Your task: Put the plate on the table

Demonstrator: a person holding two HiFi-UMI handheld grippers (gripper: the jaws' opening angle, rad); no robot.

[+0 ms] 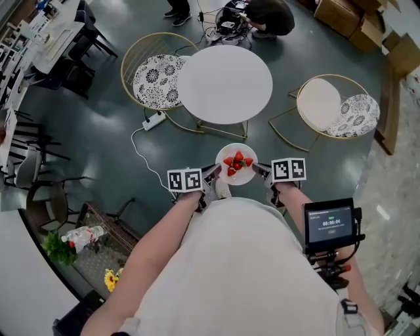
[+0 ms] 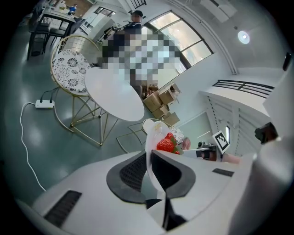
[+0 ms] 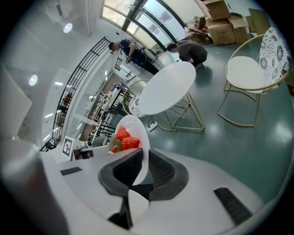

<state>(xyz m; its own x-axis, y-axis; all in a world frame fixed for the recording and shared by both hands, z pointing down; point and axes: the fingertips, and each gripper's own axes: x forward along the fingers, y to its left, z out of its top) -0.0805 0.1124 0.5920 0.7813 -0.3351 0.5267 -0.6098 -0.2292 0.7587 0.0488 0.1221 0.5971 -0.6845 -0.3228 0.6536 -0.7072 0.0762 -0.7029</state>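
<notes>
A white plate (image 1: 244,174) with several strawberries (image 1: 237,163) is held in the air in front of the person, short of the round white table (image 1: 225,83). My left gripper (image 1: 211,178) is shut on the plate's left rim (image 2: 149,151). My right gripper (image 1: 262,172) is shut on the plate's right rim (image 3: 143,151). In each gripper view the rim runs edge-on between the two black pads, with strawberries (image 2: 166,144) (image 3: 125,140) beyond. The table (image 2: 114,94) (image 3: 167,87) stands ahead, with nothing on it.
Two gold wire chairs flank the table, one with a patterned cushion (image 1: 157,80) at the left, one (image 1: 326,105) at the right. A power strip (image 1: 154,121) and its cable lie on the green floor. A person crouches beyond the table (image 1: 268,16). Cardboard boxes (image 1: 344,16) sit far right.
</notes>
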